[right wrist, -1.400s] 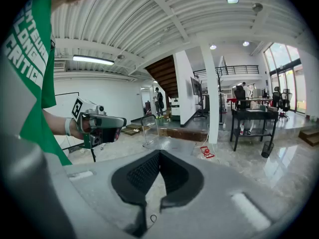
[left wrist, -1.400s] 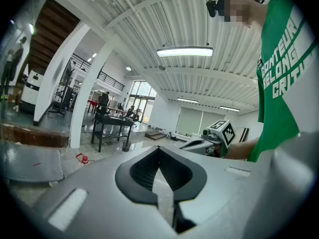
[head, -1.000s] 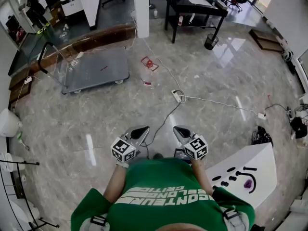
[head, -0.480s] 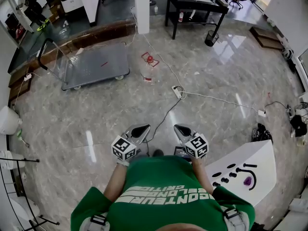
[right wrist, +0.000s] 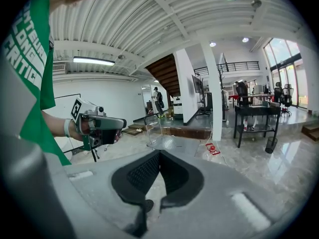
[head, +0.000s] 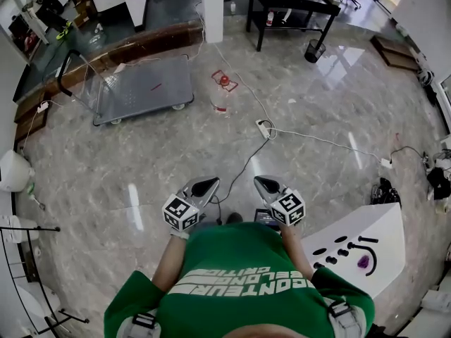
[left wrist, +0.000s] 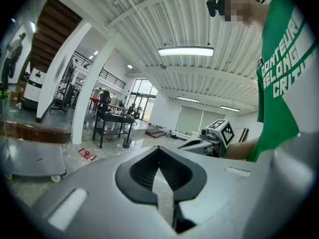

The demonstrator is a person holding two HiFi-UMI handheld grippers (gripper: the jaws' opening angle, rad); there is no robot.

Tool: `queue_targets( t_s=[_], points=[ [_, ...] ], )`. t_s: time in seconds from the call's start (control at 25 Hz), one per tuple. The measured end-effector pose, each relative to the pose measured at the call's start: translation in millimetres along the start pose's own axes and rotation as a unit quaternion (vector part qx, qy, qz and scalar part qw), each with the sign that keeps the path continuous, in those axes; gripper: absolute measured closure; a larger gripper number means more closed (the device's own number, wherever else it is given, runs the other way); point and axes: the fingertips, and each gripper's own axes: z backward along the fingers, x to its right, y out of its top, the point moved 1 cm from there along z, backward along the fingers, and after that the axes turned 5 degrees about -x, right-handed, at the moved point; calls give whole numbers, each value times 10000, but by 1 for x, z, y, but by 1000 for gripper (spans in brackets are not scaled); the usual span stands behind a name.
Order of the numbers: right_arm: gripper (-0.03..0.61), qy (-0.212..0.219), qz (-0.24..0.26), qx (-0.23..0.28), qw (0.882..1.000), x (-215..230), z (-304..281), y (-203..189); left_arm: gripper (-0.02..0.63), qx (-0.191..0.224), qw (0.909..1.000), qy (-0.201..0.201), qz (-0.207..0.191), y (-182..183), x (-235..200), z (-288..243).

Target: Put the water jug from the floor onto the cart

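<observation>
The water jug (head: 223,94) is clear with a red cap and red handle; it stands on the marble floor just right of the cart. The cart (head: 141,90) is a low grey platform on wheels with a push bar at its left end. Both grippers are held in front of the person's green shirt, far short of the jug. My left gripper (head: 206,186) and my right gripper (head: 265,184) are both shut and empty. The left gripper view shows the jug (left wrist: 87,155) and cart (left wrist: 25,158) far off, over its touching jaw tips (left wrist: 159,151). The right gripper view shows the jug (right wrist: 213,151) beside the cart (right wrist: 172,143).
A white power strip (head: 263,128) and its cables run across the floor between me and the jug. A white pillar (head: 211,5), a black desk (head: 292,5) and a bin (head: 313,50) stand beyond. A white table (head: 359,248) is at my right.
In the head view the jug and cart have slid slightly down the picture, toward me. The grippers keep their pose and stay shut.
</observation>
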Motion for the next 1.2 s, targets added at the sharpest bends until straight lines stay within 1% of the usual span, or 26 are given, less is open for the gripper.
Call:
queue_targets(
  t_s=[0.2, 0.28, 0.36, 0.44, 0.52, 0.68, 1.04, 1.2],
  points=[
    [588, 6, -12, 57, 10000, -10, 2, 10, 604, 37, 10000, 38, 11, 5, 2, 14],
    [588, -32, -27, 71, 10000, -10, 2, 22, 604, 7, 10000, 1, -17, 12, 0, 19],
    [588, -97, 9, 125, 9999, 1, -6, 40, 604, 47, 9999, -31, -103, 24, -12, 16],
    [588, -162, 7, 114, 9998, 9, -14, 47, 604, 197, 9997, 31, -107, 35, -25, 16],
    [588, -220, -5, 51, 9997, 12, -19, 47, 604, 293, 9995, 83, -52, 37, -33, 20],
    [588, -297, -55, 0, 9995, 14, -35, 53, 604, 243, 9997, 61, 10, 35, -53, 25],
    [588, -275, 77, -135, 9995, 0, -102, 85, 604, 330, 9994, -46, 50, 48, -117, 42],
    [588, -210, 187, -252, 9993, -8, -136, 97, 604, 374, 9992, -10, 118, 49, -150, 55]
  ],
)
